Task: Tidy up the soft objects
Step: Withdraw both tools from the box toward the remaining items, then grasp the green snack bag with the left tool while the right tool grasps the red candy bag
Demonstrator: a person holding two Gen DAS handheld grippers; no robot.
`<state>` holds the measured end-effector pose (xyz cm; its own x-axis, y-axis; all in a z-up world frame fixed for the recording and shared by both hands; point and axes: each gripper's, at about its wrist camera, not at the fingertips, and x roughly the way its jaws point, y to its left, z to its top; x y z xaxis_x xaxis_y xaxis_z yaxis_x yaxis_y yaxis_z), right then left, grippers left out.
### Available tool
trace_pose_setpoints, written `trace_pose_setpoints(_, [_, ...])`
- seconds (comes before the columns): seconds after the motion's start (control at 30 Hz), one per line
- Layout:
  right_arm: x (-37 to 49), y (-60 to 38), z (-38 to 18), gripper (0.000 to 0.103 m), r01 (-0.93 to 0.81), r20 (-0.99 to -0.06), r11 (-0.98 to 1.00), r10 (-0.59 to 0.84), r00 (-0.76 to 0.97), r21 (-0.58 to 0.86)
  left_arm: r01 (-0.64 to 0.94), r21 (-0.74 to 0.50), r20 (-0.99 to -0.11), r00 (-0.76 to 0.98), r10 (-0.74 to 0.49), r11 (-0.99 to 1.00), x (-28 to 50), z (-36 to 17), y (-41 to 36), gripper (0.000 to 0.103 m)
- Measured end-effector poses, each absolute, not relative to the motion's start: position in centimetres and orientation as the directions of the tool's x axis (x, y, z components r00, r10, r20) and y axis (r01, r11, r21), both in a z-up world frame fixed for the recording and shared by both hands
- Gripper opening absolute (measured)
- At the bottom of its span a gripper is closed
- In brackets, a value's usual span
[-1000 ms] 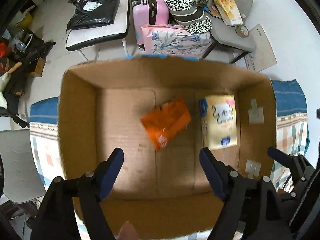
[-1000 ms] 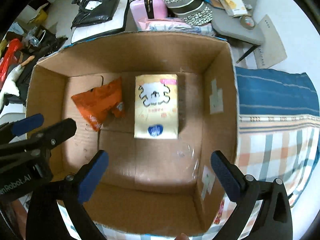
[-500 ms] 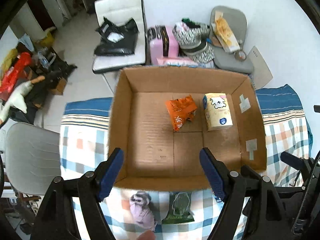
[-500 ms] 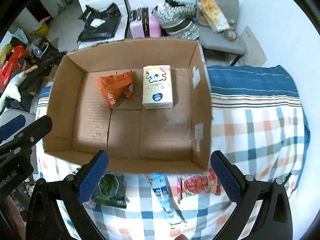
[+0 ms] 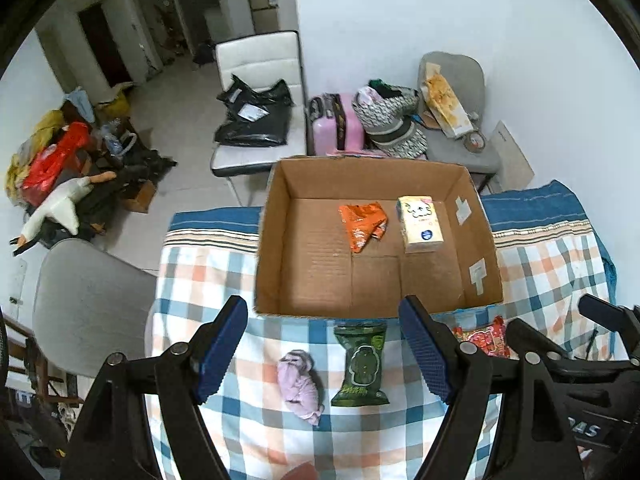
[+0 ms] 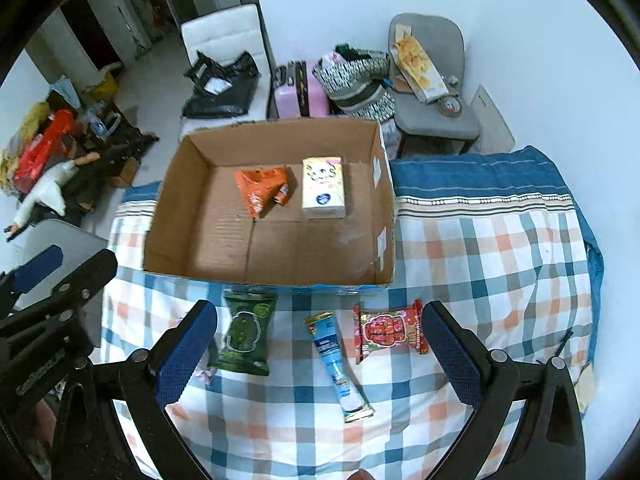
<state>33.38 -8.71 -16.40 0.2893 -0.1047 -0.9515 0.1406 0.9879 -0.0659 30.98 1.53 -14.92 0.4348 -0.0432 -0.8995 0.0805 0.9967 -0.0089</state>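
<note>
While orange pouch [image 6: 262, 190] & tissue pack [image 6: 323, 193] lie in the box [image 6: 192, 248] at its far wall, green pack [image 6: 245, 330], blue tube [image 6: 338, 364], red pack [image 6: 390, 330] & pink cloth [image 5: 299, 384] wait on the checked cloth [image 6: 500, 272] by the box's near edge. Both grippers, left [image 5: 322, 354] & right [image 6: 320, 356], gape empty: next pick probably needs a descent.

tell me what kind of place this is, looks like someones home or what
Most likely a lived-in room at home, used partly for storage. A checked cloth covers the work surface under the cardboard box, a pink suitcase and a patterned bag sit by the wall, and bags crowd the chairs and floor.
</note>
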Motion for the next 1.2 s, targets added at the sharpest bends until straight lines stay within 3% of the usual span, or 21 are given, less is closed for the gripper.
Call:
trace_pose_setpoints(0.13, [31.0, -8.7, -15.4, 0.103, 0.116, -0.940, 0.992, -0.078, 0.333, -0.042, 0.052, -0.043, -0.900, 0.431, -0.061, 0.998, 29.3, -14.8, 2.7, 0.089])
trace_pose_setpoints(0.33, [28.4, -11.7, -19.7, 0.103, 0.146, -0.975, 0.989, -0.023, 0.220, 0.009, 0.010, -0.044, -0.927, 0.372, -0.044, 0.999, 27.3, -18.2, 4.5, 0.089])
trace_pose_setpoints(0.6, [28.0, -19.9, -30.6, 0.103, 0.363, -1.000, 0.932, -0.025, 0.015, -0.018, -0.075, -0.054, -0.979, 0.201, -0.038, 0.996, 27.5, -28.0, 6.4, 0.089])
trace_pose_setpoints(0.77, [30.2, -22.5, -35.6, 0.103, 0.393, -0.999, 0.919, -0.025, -0.038, -0.038, -0.124, -0.053, -0.995, 0.089, -0.042, 0.991, 28.1, -33.4, 6.9, 0.089])
trace_pose_setpoints(0.97, [32.4, -24.6, -40.9, 0.103, 0.400, -0.992, 0.916, 0.013, -0.128, -0.040, -0.126, -0.033, -0.999, 0.041, -0.028, 0.991, 28.5, -35.7, 6.0, 0.089])
trace_pose_setpoints(1.2, [30.5, -24.4, -42.0, 0.096, 0.280, -0.962, 0.955, -0.016, -0.272, -0.095, -0.071, -0.034, -0.999, 0.026, -0.033, 0.997, 28.9, -35.8, 3.0, 0.089])
